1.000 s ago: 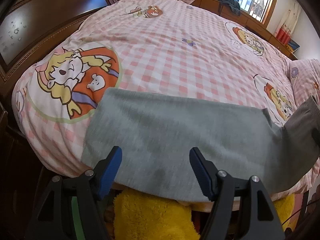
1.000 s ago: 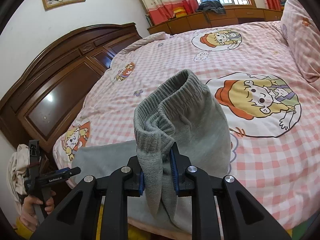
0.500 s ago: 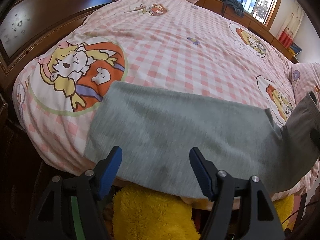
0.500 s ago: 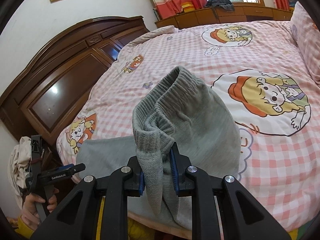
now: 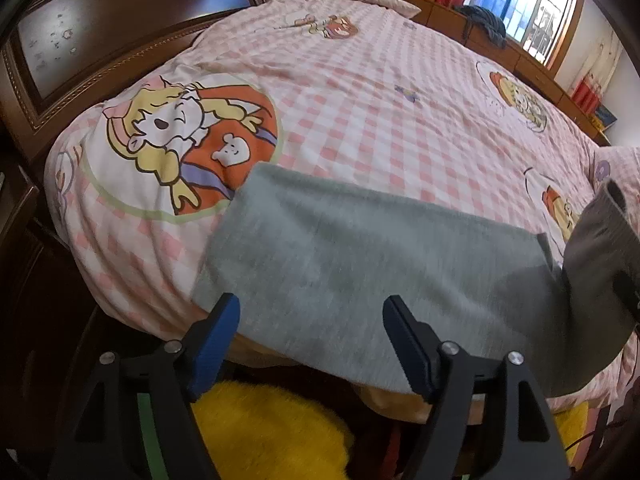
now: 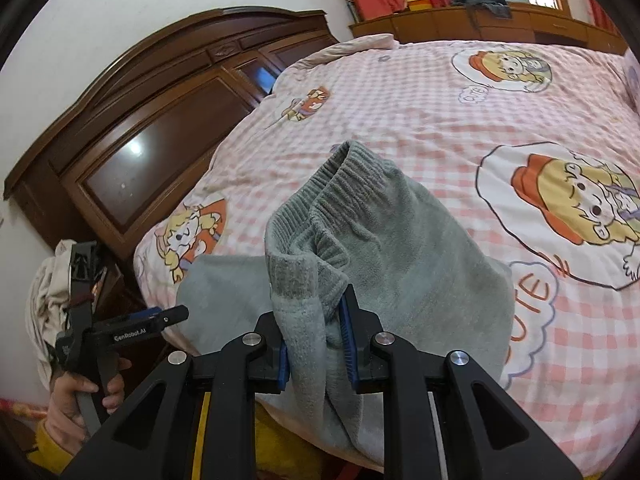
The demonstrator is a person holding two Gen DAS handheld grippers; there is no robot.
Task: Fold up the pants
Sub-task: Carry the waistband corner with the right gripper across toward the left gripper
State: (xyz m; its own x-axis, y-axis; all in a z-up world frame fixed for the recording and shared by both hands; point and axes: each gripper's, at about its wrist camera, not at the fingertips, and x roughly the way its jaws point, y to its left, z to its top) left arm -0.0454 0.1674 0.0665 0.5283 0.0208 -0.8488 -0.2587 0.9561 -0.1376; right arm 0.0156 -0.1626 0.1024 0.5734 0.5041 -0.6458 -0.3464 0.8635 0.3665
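Grey fleece pants (image 5: 360, 264) lie along the near edge of a bed with a pink checked cover (image 5: 360, 92). My right gripper (image 6: 314, 340) is shut on the ribbed waistband end (image 6: 320, 200) and holds it lifted above the bed. This raised end shows at the right edge of the left wrist view (image 5: 600, 248). My left gripper (image 5: 312, 328) hovers at the bed's edge over the pants' leg end, its jaws opening wide, nothing pressed between the blue pads. In the right wrist view the left gripper (image 6: 176, 314) is at the lower left, held by a hand (image 6: 72, 400).
A dark wooden headboard (image 6: 140, 140) runs along the left side of the bed. Wooden cabinets (image 6: 500, 24) and a window with red curtains stand beyond the far side. A yellow fluffy garment (image 5: 260, 432) is just below the bed's edge. A pillow (image 5: 616, 168) lies at the right.
The right gripper has carried the waistband leftwards, towards the leg end. The left gripper's jaws have spread a little. The left hand has stayed near the bed's edge.
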